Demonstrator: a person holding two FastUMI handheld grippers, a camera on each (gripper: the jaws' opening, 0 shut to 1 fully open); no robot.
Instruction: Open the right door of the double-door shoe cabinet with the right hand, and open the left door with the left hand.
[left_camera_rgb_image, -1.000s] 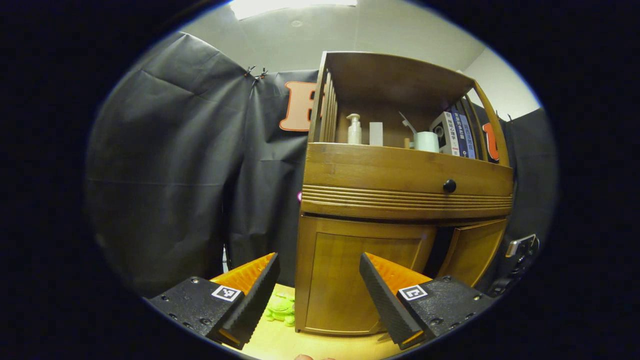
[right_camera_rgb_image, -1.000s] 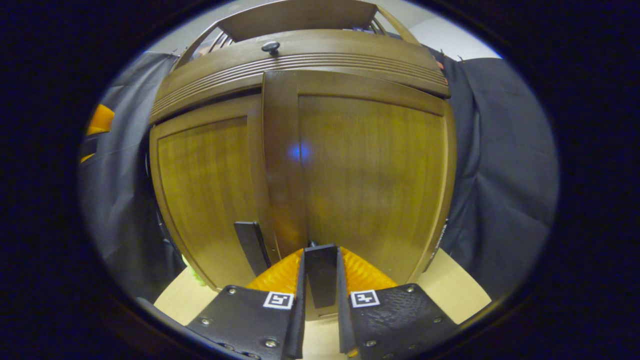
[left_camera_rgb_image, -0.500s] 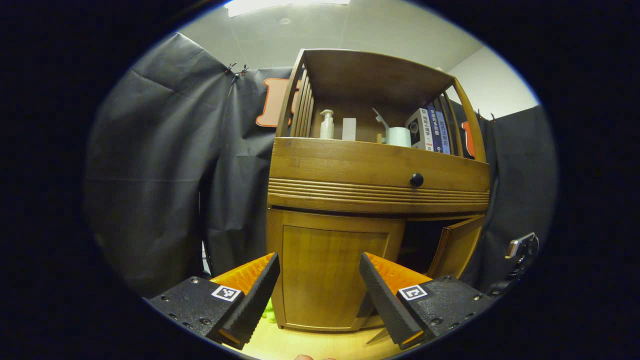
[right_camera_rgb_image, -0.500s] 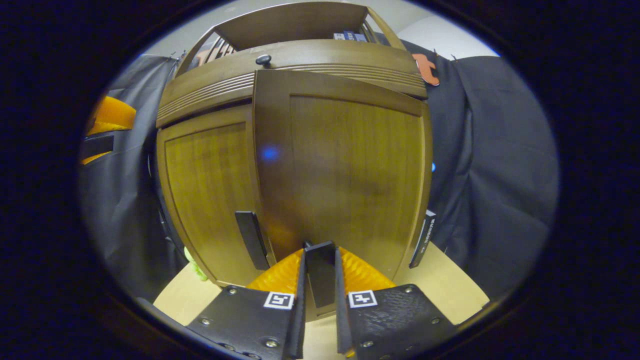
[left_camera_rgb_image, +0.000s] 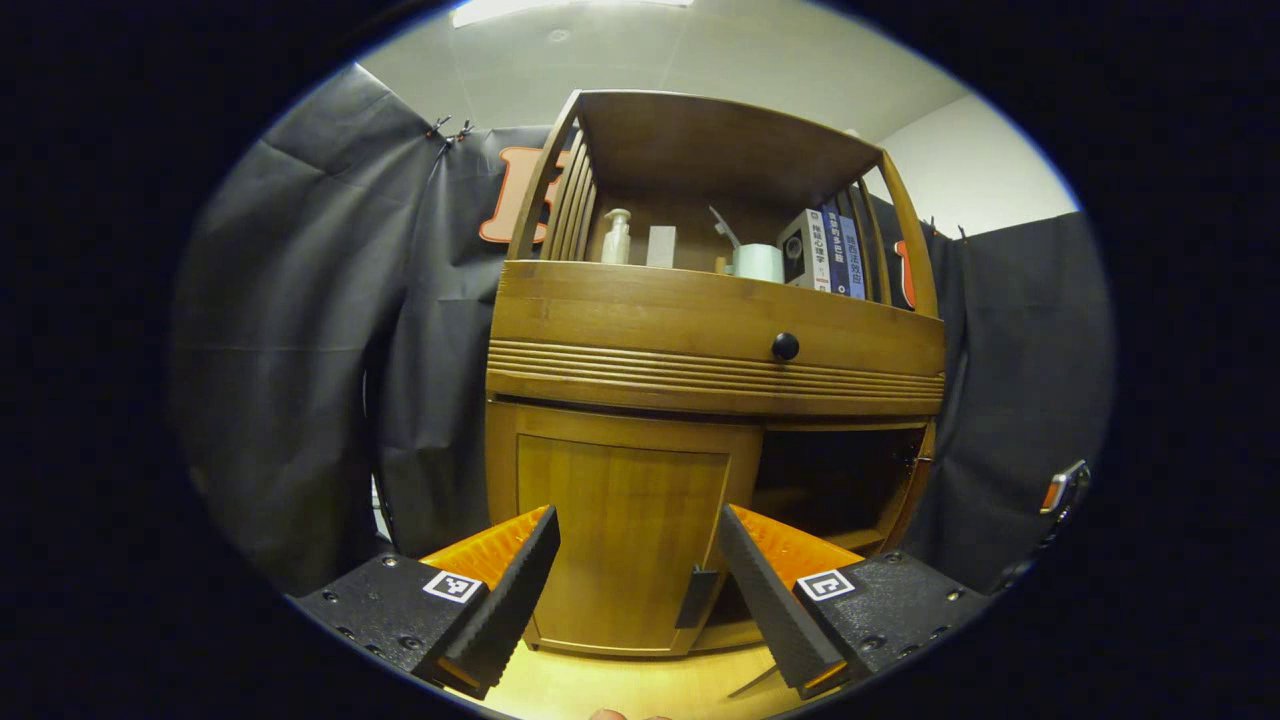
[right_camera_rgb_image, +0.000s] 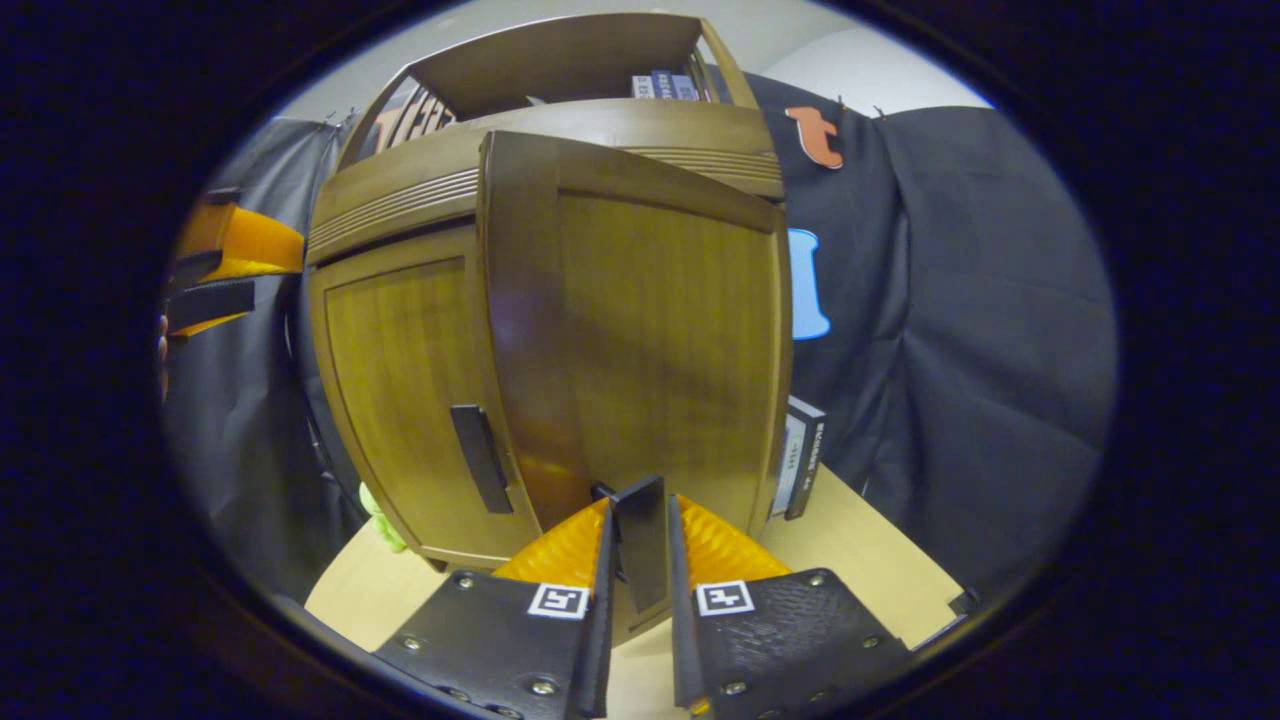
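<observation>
Green toy (right_camera_rgb_image: 378, 515) beside cabinet (right_camera_rgb_image: 400, 360)

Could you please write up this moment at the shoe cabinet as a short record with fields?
right door: swung open, dark interior exposed
right door handle: black, clamped between both fingers
right tongs: shut on the right door handle
left door: closed
left door handle: black, free
left tongs: open, short of the left door, touching nothing
top shelf: pump bottle, books
</observation>
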